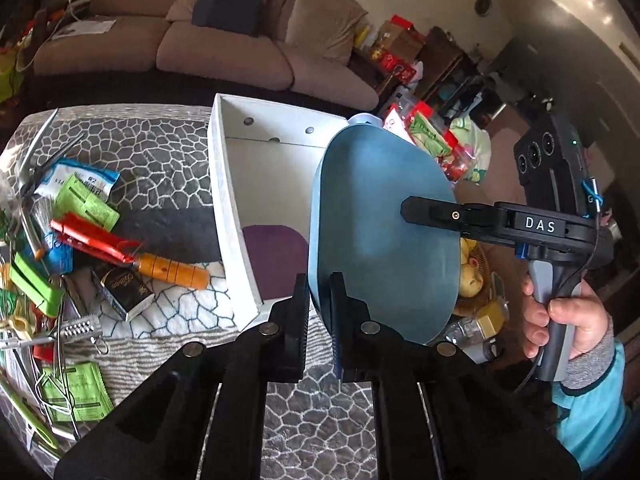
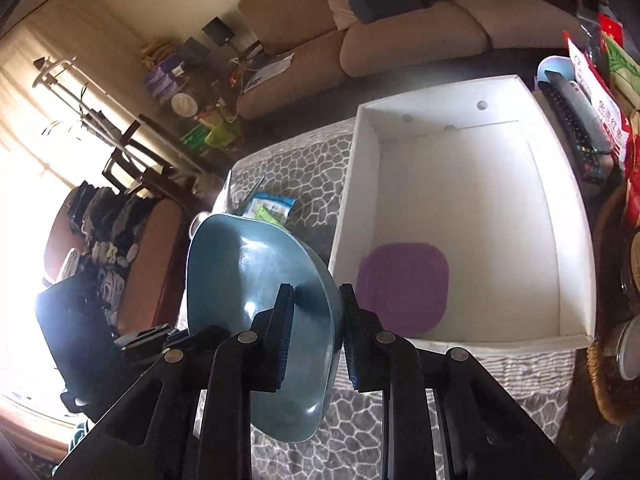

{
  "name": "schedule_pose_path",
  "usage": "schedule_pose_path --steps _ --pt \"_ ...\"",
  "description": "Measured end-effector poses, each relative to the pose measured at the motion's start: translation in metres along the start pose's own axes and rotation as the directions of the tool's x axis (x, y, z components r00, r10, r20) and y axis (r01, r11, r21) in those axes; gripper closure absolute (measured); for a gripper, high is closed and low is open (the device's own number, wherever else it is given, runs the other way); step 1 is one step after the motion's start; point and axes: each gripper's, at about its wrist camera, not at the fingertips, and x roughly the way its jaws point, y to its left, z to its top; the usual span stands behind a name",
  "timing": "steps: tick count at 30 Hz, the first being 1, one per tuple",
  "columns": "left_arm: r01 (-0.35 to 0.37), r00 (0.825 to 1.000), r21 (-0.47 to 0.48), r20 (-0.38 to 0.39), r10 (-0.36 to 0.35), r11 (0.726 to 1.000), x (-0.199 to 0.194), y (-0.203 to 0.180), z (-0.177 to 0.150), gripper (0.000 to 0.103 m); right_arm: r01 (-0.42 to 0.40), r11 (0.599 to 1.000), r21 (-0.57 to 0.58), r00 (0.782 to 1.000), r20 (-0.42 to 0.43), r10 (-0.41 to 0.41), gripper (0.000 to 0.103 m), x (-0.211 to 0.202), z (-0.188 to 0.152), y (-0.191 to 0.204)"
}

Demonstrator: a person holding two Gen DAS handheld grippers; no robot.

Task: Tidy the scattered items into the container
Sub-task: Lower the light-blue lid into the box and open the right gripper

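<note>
Left wrist view first: the left gripper [image 1: 320, 300] has its jaws nearly closed on the rim of a blue bowl [image 1: 384, 232], which is tipped up on edge, its underside facing the camera. And look, the right gripper [image 1: 416, 210] comes in from the right side and also touches that bowl; a hand [image 1: 560, 320] in a teal sleeve grips its handle. From the right wrist view, the right gripper [image 2: 316, 308] straddles the bowl [image 2: 256, 276] rim, jaws narrowly apart with the rim pinched between them, the hollow inside showing. So both grippers hold one bowl, lifted off the worktop [image 1: 160, 148] just beside the white box [image 1: 256, 184].

That box [image 2: 460, 208] sits at the worktop's far right part, open-topped, with a purple lid [image 2: 402, 288] lying flat on its floor near the front wall. Over at the worktop's left edge lies the scatter: a red clip [image 1: 92, 236], an orange-handled tool [image 1: 172, 270], green packets [image 1: 88, 202], a black carton [image 1: 122, 290], a small metal grater [image 1: 80, 326]. Behind it all, a tan sofa [image 1: 224, 32].
</note>
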Motion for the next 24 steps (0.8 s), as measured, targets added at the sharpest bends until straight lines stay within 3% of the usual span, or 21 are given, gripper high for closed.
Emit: schedule_pose_path --steps 3,6,14,17,21,24 --pt "-0.051 0.997 0.034 -0.051 0.053 0.998 0.036 -0.011 0.017 0.093 -0.089 0.987 0.137 0.996 0.023 0.087 0.081 0.0 0.023 -0.043" --pt "-0.063 0.993 0.01 -0.099 0.063 0.998 0.074 -0.005 0.023 0.092 -0.169 0.952 0.255 0.986 0.032 0.166 0.087 0.013 0.036 -0.085" --pt "-0.173 0.969 -0.062 -0.188 0.158 0.983 0.142 0.035 0.019 0.077 -0.116 0.947 0.3 0.989 -0.058 0.139 0.088 0.082 0.039 -0.132" --pt "-0.21 0.955 0.004 -0.213 0.206 0.978 0.155 0.034 0.017 0.068 -0.12 0.938 0.326 0.986 -0.068 0.15 0.088 0.104 0.036 -0.147" --pt "-0.201 0.952 0.075 -0.221 0.213 0.977 0.162 0.024 0.017 0.051 -0.155 0.903 0.4 0.978 -0.066 0.197 0.088 0.12 0.03 -0.174" --pt "-0.217 0.944 0.113 -0.228 0.238 0.97 0.158 0.017 0.017 0.05 -0.175 0.889 0.422 0.972 -0.07 0.225 0.088 0.125 0.027 -0.187"
